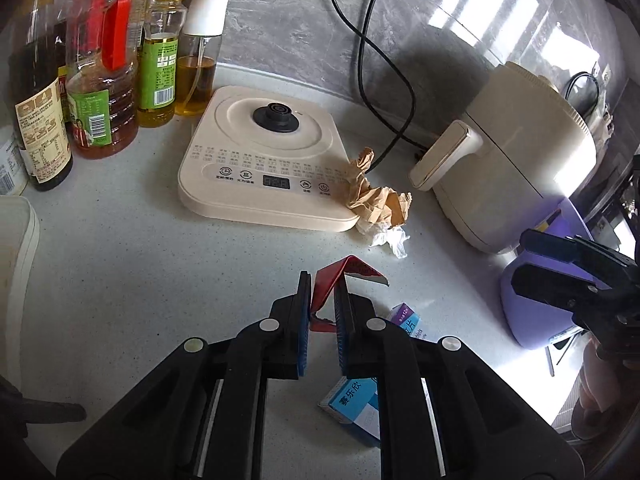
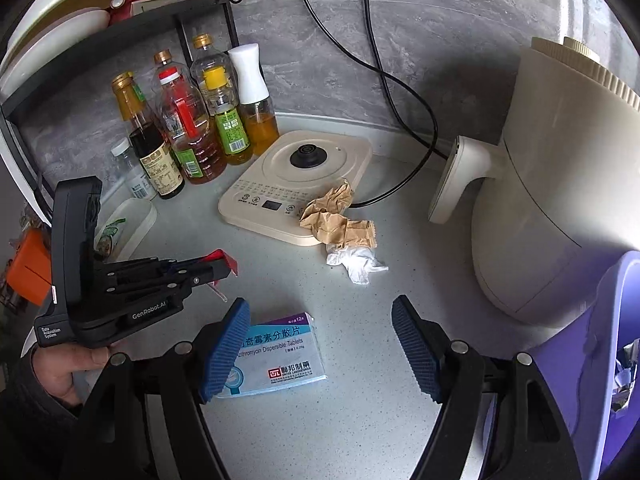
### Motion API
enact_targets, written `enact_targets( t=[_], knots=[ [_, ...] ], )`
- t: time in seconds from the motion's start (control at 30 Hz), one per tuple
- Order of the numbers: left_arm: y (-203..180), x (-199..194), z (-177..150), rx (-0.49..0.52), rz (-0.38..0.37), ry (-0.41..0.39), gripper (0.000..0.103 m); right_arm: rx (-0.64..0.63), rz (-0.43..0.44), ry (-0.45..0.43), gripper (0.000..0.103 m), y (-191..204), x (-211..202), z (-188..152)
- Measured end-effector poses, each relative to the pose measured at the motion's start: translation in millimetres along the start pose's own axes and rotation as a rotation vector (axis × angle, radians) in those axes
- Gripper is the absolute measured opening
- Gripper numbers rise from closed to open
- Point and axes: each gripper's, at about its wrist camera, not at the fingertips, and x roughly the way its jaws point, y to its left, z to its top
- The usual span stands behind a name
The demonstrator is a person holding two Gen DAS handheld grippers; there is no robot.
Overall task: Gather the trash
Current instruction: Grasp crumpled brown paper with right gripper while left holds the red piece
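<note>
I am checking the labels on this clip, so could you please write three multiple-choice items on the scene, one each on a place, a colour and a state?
1. Where does the crumpled brown paper lie?
A. on a corner of the cream kettle base
B. inside the purple bin
C. among the oil bottles

2. What colour is the wrapper between the left gripper jaws?
A. green
B. red
C. yellow

3. How do the right gripper jaws stand?
A. shut on the tablet box
B. shut on the tissue
C. open, holding nothing

Key: 1 A, the paper overlaps the base's near corner. 2 B, red folded wrapper pinched between the pads. 3 C, wide apart above the tablet box.
</note>
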Motion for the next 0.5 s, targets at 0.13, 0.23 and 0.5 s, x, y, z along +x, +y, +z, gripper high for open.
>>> enact_targets(
  t=[0.13, 0.23, 0.5],
  knots=[
    [9, 3, 2, -0.038, 0.012, -0.031, 0.012, -0.036, 0.0, 0.025, 0.072, 0, 31, 23],
    [16, 6, 4, -0.073, 0.016, -0.053, 0.012, -0.06, 0.001, 0.049, 0.072, 3, 55, 39],
    [27, 21, 10, -0.085, 0.015, -0.048, 0.012, -0.051, -0.007, 0.074, 0.072, 4, 107, 61]
  ],
)
